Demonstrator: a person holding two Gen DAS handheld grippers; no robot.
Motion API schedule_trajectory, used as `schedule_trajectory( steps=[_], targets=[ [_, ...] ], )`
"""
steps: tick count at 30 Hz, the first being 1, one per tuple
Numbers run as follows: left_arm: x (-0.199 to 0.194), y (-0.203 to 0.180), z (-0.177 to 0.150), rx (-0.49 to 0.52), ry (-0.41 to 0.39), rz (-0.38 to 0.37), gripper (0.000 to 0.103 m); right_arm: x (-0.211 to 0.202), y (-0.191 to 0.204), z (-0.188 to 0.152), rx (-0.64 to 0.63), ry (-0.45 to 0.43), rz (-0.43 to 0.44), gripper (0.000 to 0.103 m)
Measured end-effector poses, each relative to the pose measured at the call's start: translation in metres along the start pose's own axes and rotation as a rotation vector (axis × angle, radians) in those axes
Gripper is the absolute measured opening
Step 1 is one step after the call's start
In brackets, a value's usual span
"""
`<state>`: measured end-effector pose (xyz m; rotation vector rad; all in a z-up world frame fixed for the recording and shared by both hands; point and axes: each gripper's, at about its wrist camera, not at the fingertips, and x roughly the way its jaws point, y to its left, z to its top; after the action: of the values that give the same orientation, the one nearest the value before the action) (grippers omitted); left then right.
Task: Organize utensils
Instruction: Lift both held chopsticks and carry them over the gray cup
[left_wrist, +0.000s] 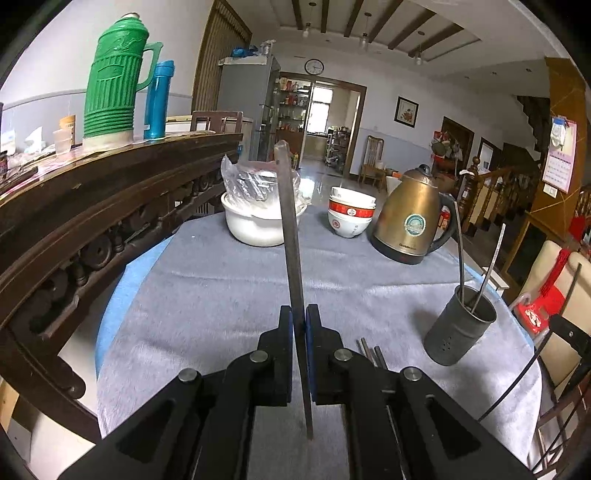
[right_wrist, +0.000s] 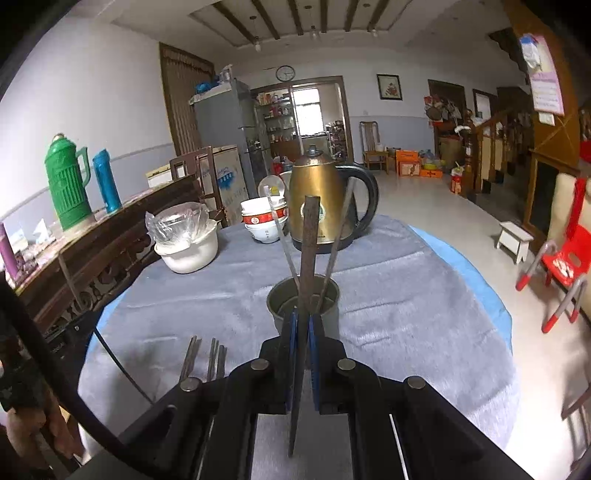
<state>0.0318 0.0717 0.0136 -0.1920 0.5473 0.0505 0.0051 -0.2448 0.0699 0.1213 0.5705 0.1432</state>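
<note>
My left gripper (left_wrist: 299, 317) is shut on a long flat metal utensil (left_wrist: 290, 229) that points up and away over the grey cloth. My right gripper (right_wrist: 303, 321) is shut on a rusty flat metal utensil (right_wrist: 308, 251), held just in front of and above the grey metal holder cup (right_wrist: 332, 314). The cup holds two thin metal utensils (right_wrist: 282, 240) leaning outward. The same cup (left_wrist: 458, 328) stands to the right in the left wrist view. Several loose metal utensils (right_wrist: 210, 358) lie on the cloth left of my right gripper; they also show beside my left gripper (left_wrist: 371, 352).
A brass kettle (right_wrist: 325, 199), stacked red-and-white bowls (right_wrist: 264, 221) and a white pot with a plastic bag (right_wrist: 188, 247) stand at the table's far side. A dark carved wooden sideboard (left_wrist: 92, 221) with a green thermos (left_wrist: 114, 81) runs along the left. A red chair (right_wrist: 565, 258) stands right.
</note>
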Motion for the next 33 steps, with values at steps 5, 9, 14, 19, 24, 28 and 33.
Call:
schedule_trajectory(
  steps=[5, 9, 14, 19, 24, 28, 33],
  targets=[
    [-0.003, 0.005, -0.001, -0.03, 0.014, -0.015, 0.007, -0.008, -0.015, -0.004, 0.053, 0.01, -0.003, 0.008],
    [-0.005, 0.007, 0.002, -0.059, 0.024, -0.029, 0.007, -0.01, -0.024, -0.006, 0.1, 0.015, 0.01, 0.008],
    [-0.012, 0.012, 0.011, -0.112, 0.02, -0.061, 0.007, -0.012, -0.033, -0.004, 0.155, 0.008, 0.032, 0.007],
    [-0.022, 0.015, 0.029, -0.197, 0.014, -0.137, 0.007, -0.027, -0.045, 0.009, 0.194, -0.045, 0.039, 0.007],
    [-0.028, 0.004, 0.053, -0.262, -0.001, -0.237, 0.007, -0.051, -0.059, 0.032, 0.238, -0.134, 0.049, 0.007],
    [-0.028, -0.015, 0.073, -0.281, -0.016, -0.306, 0.007, -0.066, -0.065, 0.054, 0.259, -0.211, 0.063, 0.007],
    [-0.026, -0.051, 0.097, -0.254, -0.04, -0.365, 0.007, -0.069, -0.068, 0.077, 0.269, -0.276, 0.074, 0.007]
  ],
)
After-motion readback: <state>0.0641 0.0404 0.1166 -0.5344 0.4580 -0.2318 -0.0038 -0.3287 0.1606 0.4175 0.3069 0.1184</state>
